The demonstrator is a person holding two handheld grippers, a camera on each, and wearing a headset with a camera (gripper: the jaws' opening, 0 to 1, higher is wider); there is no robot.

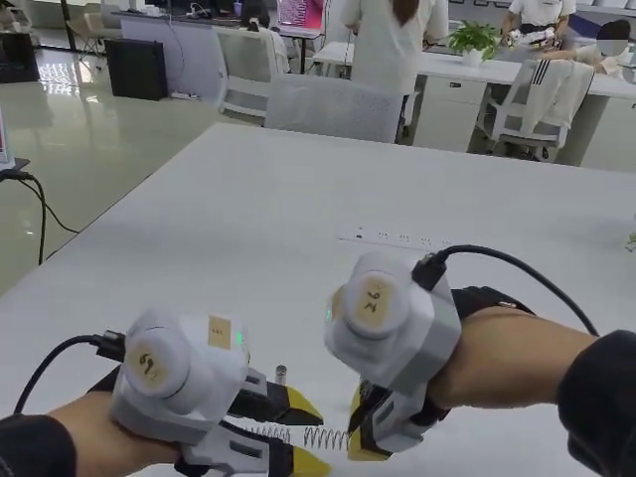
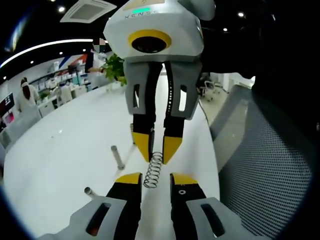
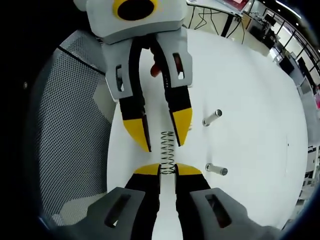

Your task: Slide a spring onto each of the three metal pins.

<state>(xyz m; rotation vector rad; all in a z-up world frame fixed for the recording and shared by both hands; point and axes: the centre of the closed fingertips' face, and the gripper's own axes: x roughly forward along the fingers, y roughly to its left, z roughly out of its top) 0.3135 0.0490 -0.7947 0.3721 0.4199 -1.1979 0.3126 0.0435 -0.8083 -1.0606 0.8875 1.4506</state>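
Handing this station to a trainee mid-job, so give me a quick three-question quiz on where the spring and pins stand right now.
1. True or false: the spring is already on a pin.
2. The spring is: A, lying flat on the table; B, spanning between the left gripper and the right gripper; C, inside a box.
3. How many pins can you count in the right gripper view?
Key: 1 false; 2 B; 3 two.

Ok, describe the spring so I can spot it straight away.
Look at the near edge of the white table, where the left gripper and right gripper face each other. The spring is the thin wire coil bridging their yellow tips, unlike the solid metal pins beside.
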